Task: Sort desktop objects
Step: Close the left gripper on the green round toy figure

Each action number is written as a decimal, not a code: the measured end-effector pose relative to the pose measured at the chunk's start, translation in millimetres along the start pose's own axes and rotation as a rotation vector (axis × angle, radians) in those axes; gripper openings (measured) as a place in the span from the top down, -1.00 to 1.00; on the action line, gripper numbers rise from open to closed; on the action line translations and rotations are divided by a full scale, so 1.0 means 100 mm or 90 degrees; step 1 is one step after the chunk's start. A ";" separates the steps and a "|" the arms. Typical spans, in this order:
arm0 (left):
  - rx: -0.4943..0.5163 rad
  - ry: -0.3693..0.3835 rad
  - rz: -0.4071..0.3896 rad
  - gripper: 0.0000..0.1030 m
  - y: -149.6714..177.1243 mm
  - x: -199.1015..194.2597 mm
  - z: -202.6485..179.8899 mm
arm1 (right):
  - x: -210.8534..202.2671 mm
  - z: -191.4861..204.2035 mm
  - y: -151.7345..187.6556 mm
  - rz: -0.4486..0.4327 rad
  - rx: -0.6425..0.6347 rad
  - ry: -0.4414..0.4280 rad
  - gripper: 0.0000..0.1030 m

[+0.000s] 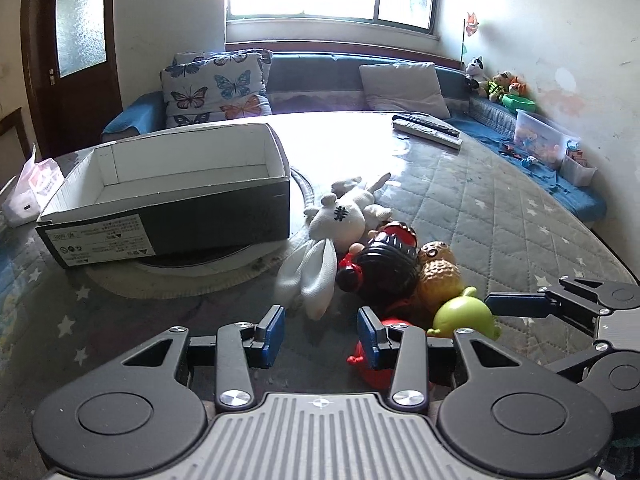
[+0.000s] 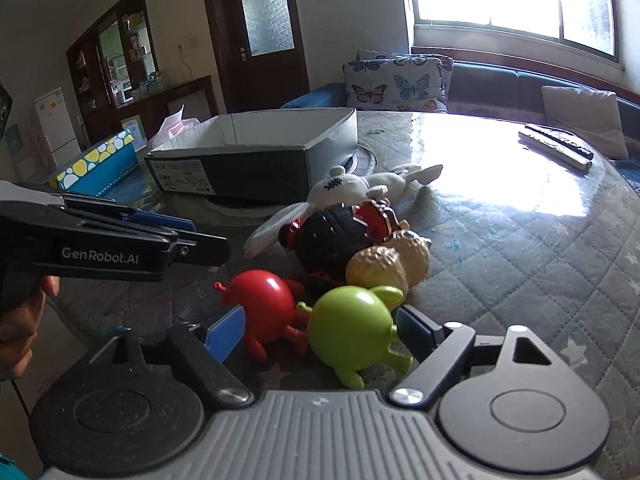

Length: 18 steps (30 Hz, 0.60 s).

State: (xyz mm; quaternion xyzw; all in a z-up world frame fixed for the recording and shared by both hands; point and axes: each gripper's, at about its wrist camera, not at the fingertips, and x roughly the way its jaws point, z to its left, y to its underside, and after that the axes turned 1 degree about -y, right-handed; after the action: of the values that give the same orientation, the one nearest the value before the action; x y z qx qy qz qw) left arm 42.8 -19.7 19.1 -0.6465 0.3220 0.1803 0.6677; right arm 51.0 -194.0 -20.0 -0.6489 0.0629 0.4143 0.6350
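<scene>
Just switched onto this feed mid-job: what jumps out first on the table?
A tight heap of toys sits mid-table: a white plush rabbit, a black-and-red doll, a tan peanut figure, and nearest the grippers a red figure and a green figure. Behind and left of the heap stands an open, empty shoebox. The right gripper is open around the green figure.

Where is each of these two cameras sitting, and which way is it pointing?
Left wrist view: rides on the left gripper, looking over the toy pile toward the open box, sofa and window; the right gripper's tip enters at right.
Right wrist view: rides on the right gripper, its fingers flanking the green toy; the left gripper and a hand show at left.
Both share the box, the white plush rabbit, and the toys.
</scene>
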 end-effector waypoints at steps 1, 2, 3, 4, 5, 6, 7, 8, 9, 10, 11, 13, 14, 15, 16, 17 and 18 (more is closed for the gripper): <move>0.000 0.004 0.001 0.17 -0.01 0.00 0.00 | 0.01 0.00 -0.01 0.001 -0.001 0.000 -0.59; -0.001 0.008 0.002 0.17 -0.01 0.01 0.00 | 0.02 -0.01 -0.02 0.004 0.000 0.000 -0.59; -0.001 0.013 0.003 0.17 -0.02 0.01 0.01 | 0.03 -0.02 -0.02 0.007 0.001 0.000 -0.57; -0.002 0.017 0.004 0.17 -0.02 0.02 0.01 | 0.04 -0.03 -0.02 0.008 0.002 0.001 -0.56; -0.002 0.022 0.005 0.17 -0.02 0.03 0.01 | 0.04 -0.04 -0.01 0.009 0.005 0.001 -0.55; -0.002 0.027 0.008 0.17 -0.02 0.04 0.01 | 0.05 -0.05 -0.01 0.011 0.008 0.001 -0.51; -0.002 0.031 0.011 0.17 -0.02 0.05 0.01 | 0.05 -0.07 -0.01 0.013 0.011 0.001 -0.50; -0.001 0.035 0.013 0.17 -0.01 0.06 0.01 | 0.05 -0.08 -0.01 0.015 0.014 0.000 -0.46; -0.001 0.039 0.015 0.17 -0.01 0.07 0.00 | 0.06 -0.09 -0.01 0.017 0.016 0.001 -0.45; -0.001 0.043 0.016 0.17 -0.01 0.08 0.00 | 0.07 -0.10 -0.02 0.019 0.017 0.002 -0.44; 0.000 0.047 0.016 0.17 -0.01 0.08 0.00 | 0.07 -0.12 -0.01 0.020 0.018 0.003 -0.40; 0.000 0.056 0.017 0.17 -0.01 0.09 0.00 | 0.08 -0.14 -0.01 0.023 0.021 0.005 -0.37; 0.000 0.060 0.017 0.17 -0.01 0.09 0.00 | 0.08 -0.15 -0.01 0.026 0.023 0.005 -0.35; -0.001 0.062 0.018 0.17 -0.01 0.10 0.01 | 0.08 -0.16 0.00 0.028 0.023 0.005 -0.33; 0.000 0.067 0.019 0.17 -0.02 0.11 0.00 | 0.07 -0.16 0.00 0.030 0.023 0.005 -0.31; 0.003 0.073 0.020 0.17 -0.03 0.12 -0.02 | 0.07 -0.16 0.00 0.031 0.023 0.006 -0.29; 0.005 0.079 0.020 0.17 -0.04 0.12 -0.05 | 0.07 -0.17 0.00 0.031 0.023 0.006 -0.26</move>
State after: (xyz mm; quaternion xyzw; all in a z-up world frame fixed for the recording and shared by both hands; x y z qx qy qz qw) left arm 53.4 -26.7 13.9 -0.6485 0.3737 0.1491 0.6463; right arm 62.9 -205.9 -27.2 -0.6374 0.0894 0.4256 0.6361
